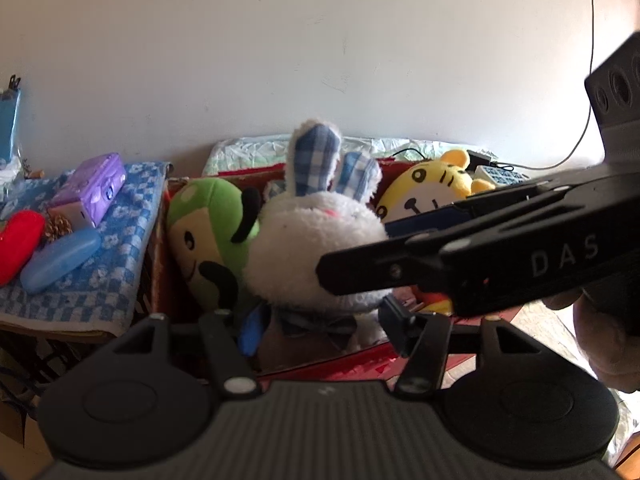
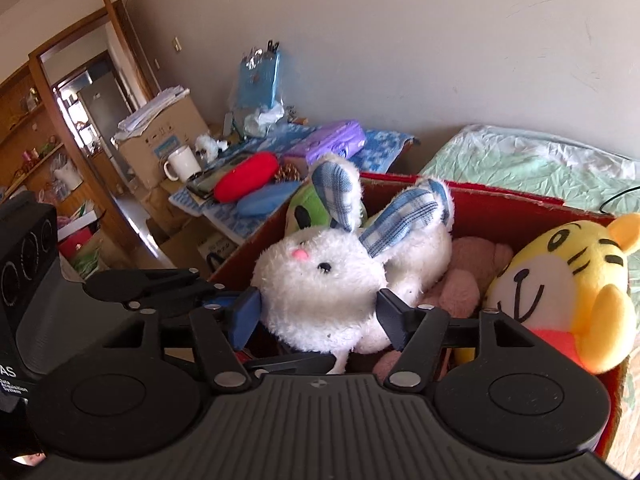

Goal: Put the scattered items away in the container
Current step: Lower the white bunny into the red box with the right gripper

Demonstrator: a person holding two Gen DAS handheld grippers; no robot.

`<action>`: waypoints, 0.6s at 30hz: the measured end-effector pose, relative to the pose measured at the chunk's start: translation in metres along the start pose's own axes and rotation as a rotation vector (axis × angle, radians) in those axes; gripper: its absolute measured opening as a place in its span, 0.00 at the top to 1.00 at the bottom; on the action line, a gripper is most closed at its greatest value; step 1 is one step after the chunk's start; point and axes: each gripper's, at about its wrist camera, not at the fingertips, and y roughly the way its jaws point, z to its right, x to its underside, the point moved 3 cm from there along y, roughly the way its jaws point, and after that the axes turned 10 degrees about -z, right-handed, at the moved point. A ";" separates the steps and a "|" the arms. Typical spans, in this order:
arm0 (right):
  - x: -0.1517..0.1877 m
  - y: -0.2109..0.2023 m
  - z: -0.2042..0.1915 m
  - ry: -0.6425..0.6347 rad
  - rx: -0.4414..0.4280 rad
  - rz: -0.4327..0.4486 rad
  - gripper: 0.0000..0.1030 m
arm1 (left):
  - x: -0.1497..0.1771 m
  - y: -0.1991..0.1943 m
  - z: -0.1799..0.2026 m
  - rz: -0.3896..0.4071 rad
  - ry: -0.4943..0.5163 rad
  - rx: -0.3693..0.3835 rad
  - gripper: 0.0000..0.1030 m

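A white plush rabbit [image 1: 312, 248] with blue checked ears lies in the red cardboard box [image 1: 332, 364], between a green plush [image 1: 204, 224] and a yellow tiger plush [image 1: 432, 188]. My left gripper [image 1: 320, 326] stands open around the rabbit's lower body, pads apart from it. My right gripper [image 2: 320, 318] is open astride the rabbit's head [image 2: 320, 276], whose fur looks round and unsqueezed. In the left wrist view the right gripper [image 1: 356, 248] reaches in from the right over the rabbit. One of the left gripper's fingers [image 2: 296, 360] shows under the rabbit. A pink plush [image 2: 468, 276] lies deeper in the box [image 2: 500, 196].
Left of the box, a blue checked cloth [image 1: 120, 240] covers a side table holding a red case [image 1: 18, 244], a blue case [image 1: 60, 260] and a purple pack [image 1: 92, 188]. A white mug [image 2: 182, 162] and cardboard boxes [image 2: 160, 140] stand beyond. A pale green bed sheet [image 2: 520, 160] lies behind the box.
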 end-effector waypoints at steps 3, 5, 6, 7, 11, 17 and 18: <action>0.000 -0.012 0.010 0.122 -0.077 0.061 0.30 | -0.002 -0.010 0.000 0.036 -0.004 -0.004 0.36; 0.000 -0.015 0.020 0.220 -0.128 0.094 0.29 | -0.005 -0.011 0.001 0.056 0.000 -0.004 0.35; 0.001 -0.014 0.024 0.257 -0.140 0.096 0.31 | -0.007 -0.010 0.002 0.061 0.004 -0.006 0.35; 0.001 -0.011 0.027 0.277 -0.139 0.090 0.36 | -0.008 -0.007 0.002 0.061 0.009 -0.007 0.34; 0.001 0.003 0.030 0.320 -0.137 0.054 0.49 | -0.009 0.002 0.000 0.052 0.013 -0.007 0.33; -0.002 0.012 0.019 0.263 -0.157 0.016 0.50 | 0.006 -0.004 -0.002 0.026 0.028 -0.022 0.33; -0.001 0.014 0.017 0.250 -0.157 0.003 0.50 | 0.010 -0.004 -0.002 0.018 0.026 -0.025 0.33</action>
